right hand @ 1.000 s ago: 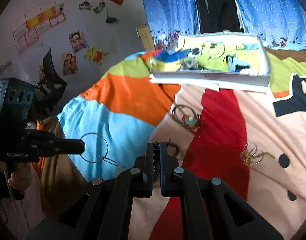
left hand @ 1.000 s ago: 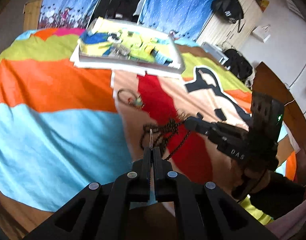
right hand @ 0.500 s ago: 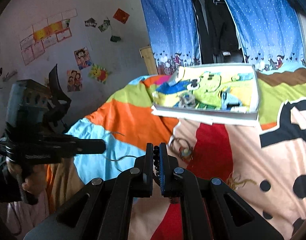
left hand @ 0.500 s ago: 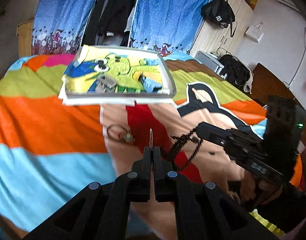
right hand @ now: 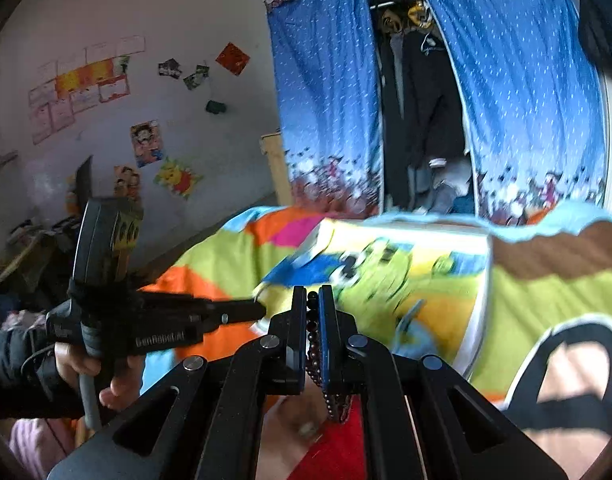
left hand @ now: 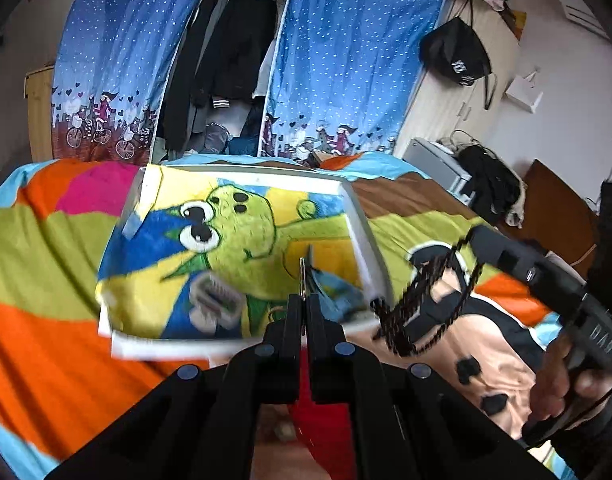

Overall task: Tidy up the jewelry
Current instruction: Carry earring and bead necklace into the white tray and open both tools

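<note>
Dark, glossy beads of a long strung necklace (right hand: 314, 354) sit pinched between the nearly closed jaws of the right gripper (right hand: 312, 300), the loose loops hanging below it above the striped, brightly coloured bedspread (left hand: 46, 344), just right of the tray's near corner. The left gripper (left hand: 303, 304) is pressed together on a thin silver wire ring (left hand: 302, 276) that stands edge-on above its tips. Beyond both lies a shallow white-rimmed tray (left hand: 361, 236) lined with a green cartoon-dinosaur cloth, holding a blurred grey ridged item (left hand: 216, 300) near its front edge. Blue star-dotted curtains (left hand: 345, 60) hang behind the bed.
</note>
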The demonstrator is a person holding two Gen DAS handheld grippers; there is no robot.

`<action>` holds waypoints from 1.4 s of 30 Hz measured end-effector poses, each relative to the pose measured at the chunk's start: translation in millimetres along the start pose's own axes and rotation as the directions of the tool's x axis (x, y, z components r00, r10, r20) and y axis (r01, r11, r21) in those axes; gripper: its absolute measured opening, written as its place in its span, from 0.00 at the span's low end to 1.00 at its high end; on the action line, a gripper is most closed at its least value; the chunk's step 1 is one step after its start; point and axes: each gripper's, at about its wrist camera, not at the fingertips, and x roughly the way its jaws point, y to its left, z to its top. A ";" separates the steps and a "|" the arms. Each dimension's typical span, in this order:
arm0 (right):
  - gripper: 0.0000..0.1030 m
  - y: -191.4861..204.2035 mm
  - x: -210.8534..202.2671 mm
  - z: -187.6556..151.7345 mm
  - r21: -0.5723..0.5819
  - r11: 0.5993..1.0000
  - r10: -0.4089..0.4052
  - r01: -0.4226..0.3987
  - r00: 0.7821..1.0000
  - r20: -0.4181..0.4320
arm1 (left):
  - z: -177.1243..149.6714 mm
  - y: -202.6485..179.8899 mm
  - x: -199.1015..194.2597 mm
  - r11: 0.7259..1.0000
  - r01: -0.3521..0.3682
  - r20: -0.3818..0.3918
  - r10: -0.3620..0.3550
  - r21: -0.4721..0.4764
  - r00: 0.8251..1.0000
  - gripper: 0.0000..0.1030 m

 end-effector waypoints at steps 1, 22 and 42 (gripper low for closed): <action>0.05 -4.0 7.1 4.8 0.006 1.000 -0.007 0.007 1.000 0.003 | 4.5 3.1 11.7 1.000 -0.003 -0.007 0.003 -0.007 1.000 0.03; 0.19 -91.9 92.1 -65.9 0.120 0.956 -0.238 0.266 0.949 -0.208 | -18.2 20.7 111.5 0.994 -0.068 -0.209 0.048 -0.088 0.977 0.19; 0.99 -41.0 -42.3 -80.4 0.121 0.965 -0.243 0.233 0.966 0.084 | -54.6 -31.9 -29.9 0.961 -0.259 0.186 0.272 -0.092 0.944 1.00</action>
